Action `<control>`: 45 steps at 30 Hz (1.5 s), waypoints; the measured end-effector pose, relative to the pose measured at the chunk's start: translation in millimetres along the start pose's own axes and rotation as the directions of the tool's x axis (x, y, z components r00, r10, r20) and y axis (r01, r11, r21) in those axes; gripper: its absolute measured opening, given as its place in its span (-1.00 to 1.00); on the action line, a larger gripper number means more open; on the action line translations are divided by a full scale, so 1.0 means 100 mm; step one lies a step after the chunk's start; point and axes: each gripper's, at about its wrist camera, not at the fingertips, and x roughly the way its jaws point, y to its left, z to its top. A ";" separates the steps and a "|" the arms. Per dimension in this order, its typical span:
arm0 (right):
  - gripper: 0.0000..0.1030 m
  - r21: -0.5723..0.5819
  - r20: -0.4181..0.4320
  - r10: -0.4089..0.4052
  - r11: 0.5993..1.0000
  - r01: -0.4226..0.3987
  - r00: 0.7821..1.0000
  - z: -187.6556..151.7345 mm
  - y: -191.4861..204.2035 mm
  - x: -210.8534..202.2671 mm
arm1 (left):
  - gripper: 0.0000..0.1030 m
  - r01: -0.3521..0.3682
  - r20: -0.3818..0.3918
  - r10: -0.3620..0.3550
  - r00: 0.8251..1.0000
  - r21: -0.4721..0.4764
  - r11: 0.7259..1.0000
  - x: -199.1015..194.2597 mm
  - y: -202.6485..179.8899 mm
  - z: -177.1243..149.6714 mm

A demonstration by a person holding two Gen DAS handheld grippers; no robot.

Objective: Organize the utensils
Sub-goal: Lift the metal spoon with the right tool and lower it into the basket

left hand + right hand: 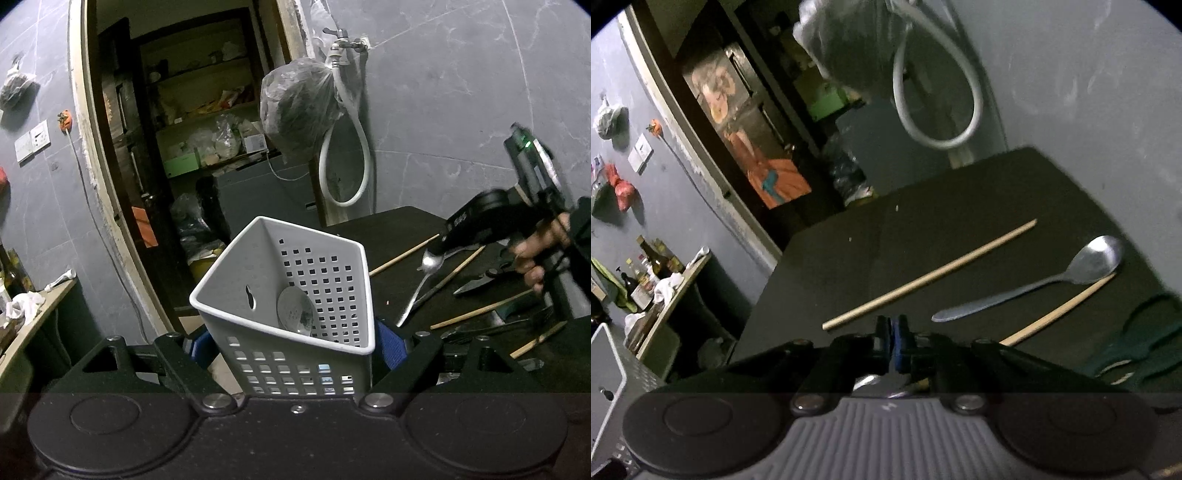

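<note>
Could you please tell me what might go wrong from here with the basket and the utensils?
1. The left gripper clamps the white basket low down, and the basket tilts, so the spoon inside might slide out or the basket might slip.
2. The right gripper is shut, but no utensil shows clearly between its pads. It may have missed, leaving the chopstick and the table spoon unsorted.

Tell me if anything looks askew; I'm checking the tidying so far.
The white basket is tilted off upright, clamped by the left gripper, with one spoon leaning inside. A chopstick and a second spoon lie loose on the dark table.
</note>
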 end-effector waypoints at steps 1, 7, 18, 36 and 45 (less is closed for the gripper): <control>-0.94 -0.011 0.016 -0.008 1.000 0.008 1.000 0.00 0.02 -0.06 | 0.67 0.000 0.000 0.000 1.000 0.000 1.000 0.00 -0.01 0.01; -0.94 -0.116 0.109 -0.068 0.990 0.081 0.992 0.05 0.29 -0.44 | 0.67 0.001 0.001 -0.001 1.000 0.001 1.000 -0.01 0.00 0.01; -0.94 -0.205 0.282 -0.062 0.971 0.123 0.957 0.16 0.83 -1.20 | 0.66 0.000 0.002 0.000 1.000 0.001 1.000 -0.01 -0.01 0.01; -0.94 -0.432 0.302 0.208 0.900 -0.061 0.930 0.16 1.79 -1.52 | 0.66 0.000 0.002 0.000 1.000 0.001 1.000 -0.01 -0.01 0.01; -0.94 -0.552 0.246 0.219 0.832 -0.050 0.944 -0.13 2.12 -1.43 | 0.67 -0.001 0.002 0.001 1.000 0.001 1.000 -0.01 -0.02 0.01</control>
